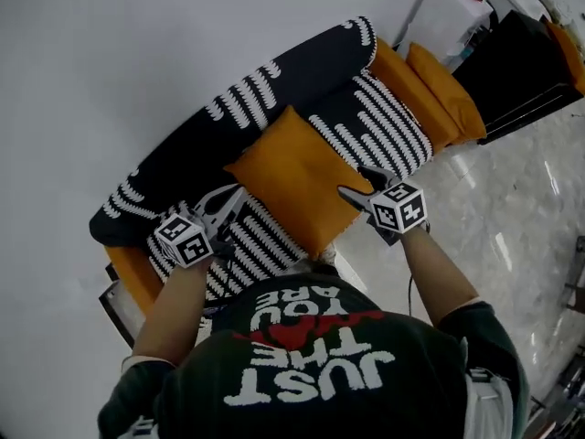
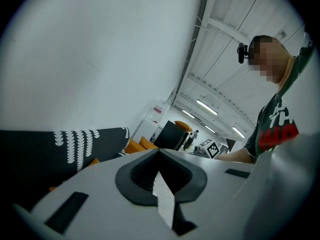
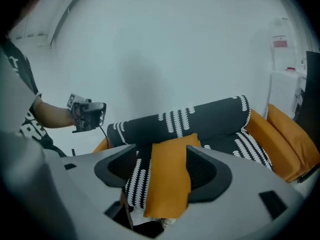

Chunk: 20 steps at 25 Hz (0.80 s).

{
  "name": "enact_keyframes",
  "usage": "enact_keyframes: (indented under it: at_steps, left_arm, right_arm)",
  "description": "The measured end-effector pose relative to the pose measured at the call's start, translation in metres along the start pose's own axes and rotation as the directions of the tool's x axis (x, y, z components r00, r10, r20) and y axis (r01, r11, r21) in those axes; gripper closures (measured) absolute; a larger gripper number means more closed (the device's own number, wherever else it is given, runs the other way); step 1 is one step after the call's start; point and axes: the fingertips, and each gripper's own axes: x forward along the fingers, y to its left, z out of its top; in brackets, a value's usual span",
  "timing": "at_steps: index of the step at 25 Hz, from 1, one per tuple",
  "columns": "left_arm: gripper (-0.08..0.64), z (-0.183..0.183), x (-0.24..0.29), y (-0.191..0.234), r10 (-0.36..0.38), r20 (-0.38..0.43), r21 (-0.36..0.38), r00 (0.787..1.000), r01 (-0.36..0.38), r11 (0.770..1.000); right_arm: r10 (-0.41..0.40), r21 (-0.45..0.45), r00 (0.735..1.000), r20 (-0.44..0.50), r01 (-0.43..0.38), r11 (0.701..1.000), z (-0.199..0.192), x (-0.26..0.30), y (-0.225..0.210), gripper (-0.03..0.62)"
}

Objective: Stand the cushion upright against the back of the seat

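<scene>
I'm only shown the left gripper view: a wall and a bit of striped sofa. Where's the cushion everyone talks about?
Observer: The orange cushion lies on the striped seat, not yet stood up.
Operator: Is anything gripping it?
Observer: No. The right gripper is at its right edge, fingers apart, not pressing it.
Operator: And my own gripper?
Observer: The left gripper is near the cushion's left corner.

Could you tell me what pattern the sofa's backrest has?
The backrest is black with white dashed stripes; clearest in head view.
</scene>
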Motion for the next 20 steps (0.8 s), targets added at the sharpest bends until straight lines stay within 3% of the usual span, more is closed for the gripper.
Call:
enact_keyframes:
  at_steps: [5,9,15,20]
  left_arm:
    - [0.549,-0.028,0.012,0.042,0.028,-0.045,-0.005,0.999,-0.028,1.000]
    - [0.549,-0.058,0.016,0.082,0.013,-0.079,-0.028,0.997,-0.015,1.000]
    - [0.549,-0.114,-0.001,0.125,-0.004,-0.125,-0.085,0.992,-0.007,0.996]
    - [0.549,-0.144,-0.025,0.151,-0.005,-0.125,-0.125,0.992,-0.011,0.992]
  right_arm:
    - [-0.004,-0.089,0.990,-0.140,-0.009,0.996,-0.019,0.088,-0.016,0.237]
    - [-0.028,-0.125,0.958,-0.284,-0.008,0.992,-0.063,0.167,-0.021,0.194]
    - [-0.106,-0.172,0.868,-0.485,0.024,0.985,-0.147,0.267,-0.034,0.138]
    - [-0.181,-0.211,0.787,-0.590,0.067,0.975,-0.189,0.318,-0.049,0.069]
